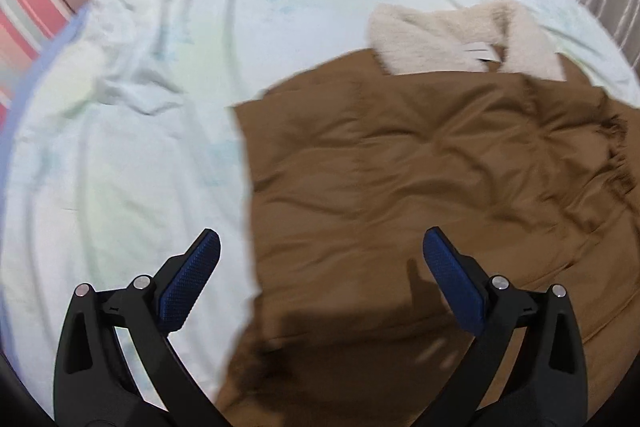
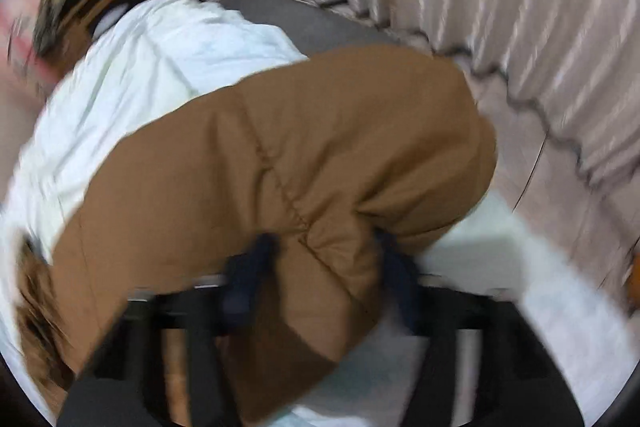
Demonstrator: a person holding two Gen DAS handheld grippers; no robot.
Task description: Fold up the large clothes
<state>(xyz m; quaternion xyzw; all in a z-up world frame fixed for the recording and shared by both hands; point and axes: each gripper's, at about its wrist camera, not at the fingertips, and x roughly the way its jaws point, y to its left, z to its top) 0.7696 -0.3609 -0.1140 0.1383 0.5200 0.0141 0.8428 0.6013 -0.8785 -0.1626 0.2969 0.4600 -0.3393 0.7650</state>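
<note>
Left gripper [image 1: 320, 247]: 2 black angular arms, blue knurled pads [image 1: 188, 283], 4 silver screws. Right gripper [image 2: 324, 267]: black frame, dark blue pads, heavily blurred.

one brown jacket [image 1: 420, 167], one bedsheet [image 1: 140, 127], two tools [image 1: 320, 255]

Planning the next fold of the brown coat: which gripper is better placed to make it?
Right. The right gripper already pinches a bunch of the coat, so it can probably carry that part over. The left gripper hovers open above the coat, holding nothing.
</note>
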